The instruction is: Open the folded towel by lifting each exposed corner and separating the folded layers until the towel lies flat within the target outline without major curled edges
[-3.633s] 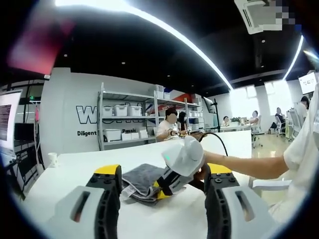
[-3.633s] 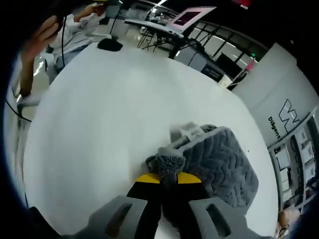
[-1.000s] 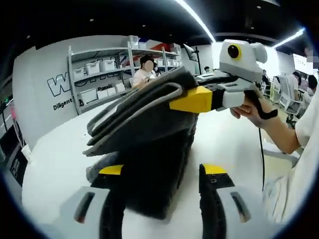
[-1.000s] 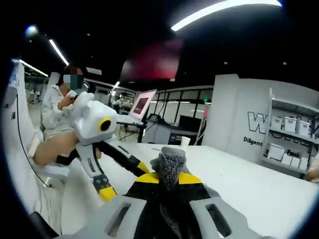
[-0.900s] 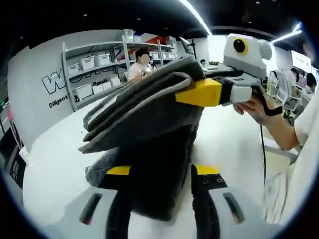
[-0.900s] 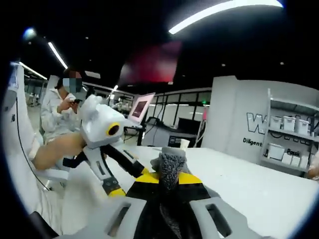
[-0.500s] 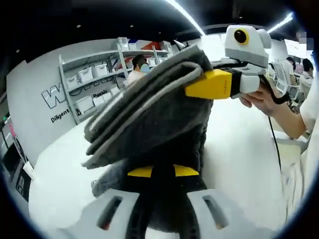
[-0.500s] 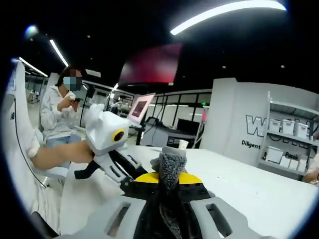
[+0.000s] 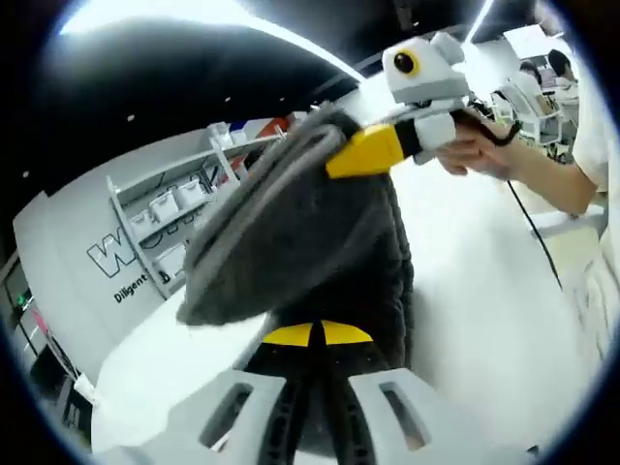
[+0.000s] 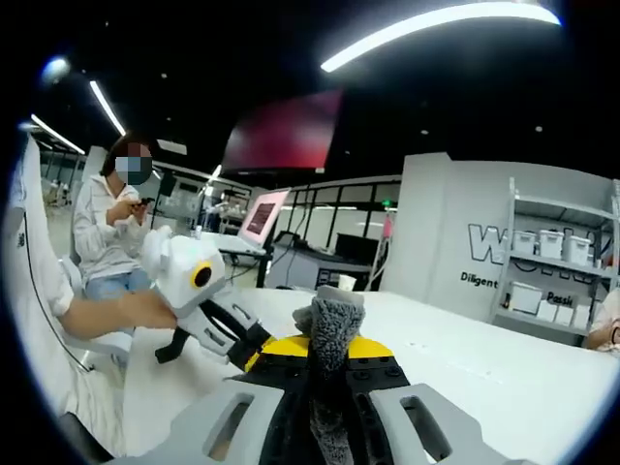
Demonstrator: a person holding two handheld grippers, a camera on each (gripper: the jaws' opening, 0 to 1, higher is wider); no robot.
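Hanging in the air above the white table (image 9: 484, 291), the grey towel (image 9: 310, 242) is gripped at two places. In the left gripper view, the left gripper (image 9: 312, 334) has its yellow-tipped jaws pressed together on a lower part of the dark plush cloth, while the right gripper (image 9: 363, 150), held by a person's hand (image 9: 475, 155), pinches an upper corner at the far right; a lighter grey hem runs along the folded layers between them. In the right gripper view, the right gripper (image 10: 326, 347) has its jaws squeezed onto a tuft of towel (image 10: 327, 329) that sticks up between them, and the left gripper (image 10: 247, 344) comes in from the left, touching the cloth just beside it. On the grey wall (image 10: 465, 242), large white letters begin "W", and below them smaller writing starts "Diligent". Metal shelves (image 10: 557, 262) hold white bins; one carries a word starting "Pass". A seated person (image 10: 107, 232) is far left.
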